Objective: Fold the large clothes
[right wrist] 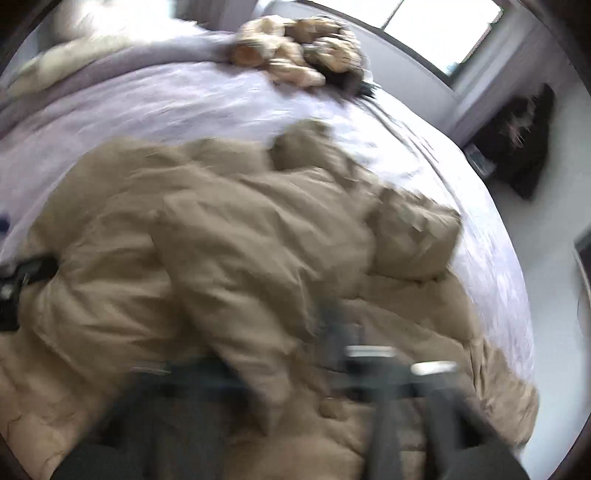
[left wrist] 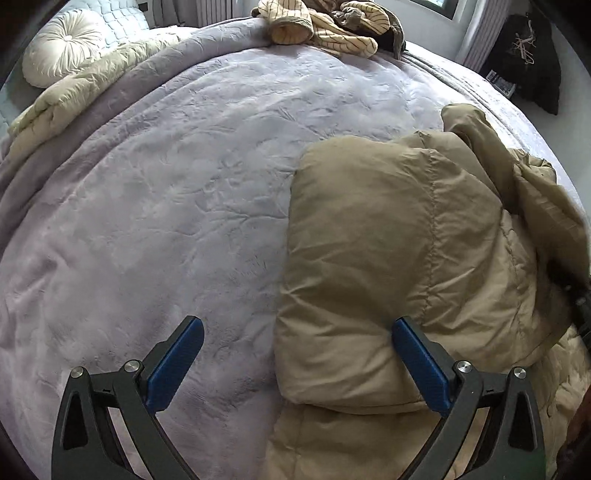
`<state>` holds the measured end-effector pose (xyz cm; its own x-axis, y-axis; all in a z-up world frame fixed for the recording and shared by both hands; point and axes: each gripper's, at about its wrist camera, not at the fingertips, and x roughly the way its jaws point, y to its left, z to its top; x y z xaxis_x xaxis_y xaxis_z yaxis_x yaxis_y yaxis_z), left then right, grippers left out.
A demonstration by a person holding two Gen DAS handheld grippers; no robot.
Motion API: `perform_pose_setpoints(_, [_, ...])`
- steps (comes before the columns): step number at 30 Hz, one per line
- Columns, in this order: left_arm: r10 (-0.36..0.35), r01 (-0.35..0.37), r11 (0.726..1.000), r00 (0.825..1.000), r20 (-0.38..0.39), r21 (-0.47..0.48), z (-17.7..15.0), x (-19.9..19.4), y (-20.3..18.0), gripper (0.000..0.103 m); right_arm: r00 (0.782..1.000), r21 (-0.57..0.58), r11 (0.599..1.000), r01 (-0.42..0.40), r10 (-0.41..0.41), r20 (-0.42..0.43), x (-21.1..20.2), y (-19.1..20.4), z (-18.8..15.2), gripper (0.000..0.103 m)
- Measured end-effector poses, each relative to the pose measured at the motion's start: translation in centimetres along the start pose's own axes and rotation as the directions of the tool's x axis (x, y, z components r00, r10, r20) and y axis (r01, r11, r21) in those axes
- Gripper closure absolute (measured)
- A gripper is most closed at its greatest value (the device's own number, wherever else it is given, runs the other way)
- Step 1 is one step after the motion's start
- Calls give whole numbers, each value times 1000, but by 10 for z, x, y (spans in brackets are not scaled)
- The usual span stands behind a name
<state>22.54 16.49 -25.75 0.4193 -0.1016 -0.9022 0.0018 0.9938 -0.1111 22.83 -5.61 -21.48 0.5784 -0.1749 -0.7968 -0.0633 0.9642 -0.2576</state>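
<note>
A tan padded coat (left wrist: 424,258) lies on the near right part of a bed covered by a pale lilac blanket (left wrist: 184,203). In the left wrist view a puffy folded section of the coat takes up the right half, its rounded left edge resting on the blanket, with more of the coat rumpled behind it to the far right.

The left gripper (left wrist: 295,343) is spread wide and holds nothing — its left blue finger (left wrist: 177,365) is over bare blanket, and its right blue finger (left wrist: 421,365) is over the near edge of the folded coat section; whether it touches the fabric cannot be told.

The right wrist view is heavily blurred. The coat (right wrist: 240,251) fills the middle and near part of it, bunched in thick folds, with one puffed end (right wrist: 413,236) sticking out to the right. The right gripper (right wrist: 295,369) shows only as dark smeared shapes low in the frame, with a strip of coat fabric running down across them; whether it is clenched on the fabric or released cannot be told.

At the far edge of the bed sits a heap of cream striped clothes (left wrist: 325,26). At the far left are a round white cushion (left wrist: 62,48) and a beige quilt (left wrist: 74,96) — bunched along the blanket's edge.
</note>
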Motion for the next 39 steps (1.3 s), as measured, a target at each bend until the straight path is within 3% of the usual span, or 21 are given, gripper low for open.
perform_pose_setpoints(2, [-11,11,1000,1000,14,15,4,-3,0,0,993,227,967,-111,119,-21,3,-47,-8,96])
perform_pose_setpoints(4, [-6,5,1000,999,48,20,14,-8,3,0,968,435,877,-203,246,-42,15,-86,-24,96])
perform_pose_setpoints(5, [-3,2,1000,998,69,9,22,-11,6,0,948,541,804,-245,317,-42,24,-104,-35,96])
perform_pose_setpoints(6, [-1,2,1000,997,79,-9,29,-13,10,0,908,669,683,-294,419,-29,37,-122,-51,96])
perform_pose_setpoints(9, [18,-14,998,997,76,-57,46,-6,19,0,816,825,453,-338,577,17,56,-142,-81,94])
perform_pose_setpoints(10, [32,-27,998,997,72,-62,50,-1,19,0,819,832,446,-331,574,18,53,-145,-85,92])
perform_pose_setpoints(11, [49,-44,997,996,69,-61,51,3,18,0,827,828,458,-323,562,12,48,-145,-86,87])
perform_pose_setpoints(12, [63,-60,997,996,62,-58,51,7,17,0,851,817,489,-306,525,4,37,-149,-86,83])
perform_pose_setpoints(14, [77,-75,996,996,37,-52,49,18,14,0,888,814,513,-273,460,8,20,-159,-85,78])
perform_pose_setpoints(18, [91,-90,994,996,14,-60,42,25,14,0,940,789,567,-236,338,38,-15,-174,-80,77])
perform_pose_setpoints(20, [99,-98,993,995,14,-59,41,26,13,0,931,729,614,-303,355,87,-25,-178,-72,79])
perform_pose_setpoints(22, [111,-110,992,994,11,-54,41,26,10,0,917,656,676,-335,394,62,-24,-166,-63,86])
perform_pose_setpoints(24, [128,-127,991,992,10,-52,42,27,8,0,915,581,750,-316,403,-23,-2,-148,-51,87])
perform_pose_setpoints(27, [142,-141,988,990,4,-55,43,32,6,0,928,540,801,-258,361,-92,37,-143,-44,87])
perform_pose_setpoints(32, [166,-166,985,986,8,-37,39,39,3,0,925,562,787,-255,367,-93,78,-157,-44,101])
perform_pose_setpoints(36, [200,-199,980,980,19,-29,41,31,1,0,936,512,827,-232,333,-113,74,-159,-40,101])
perform_pose_setpoints(39, [203,-203,979,978,38,-10,41,16,1,0,943,531,825,-191,305,-135,61,-166,-43,101])
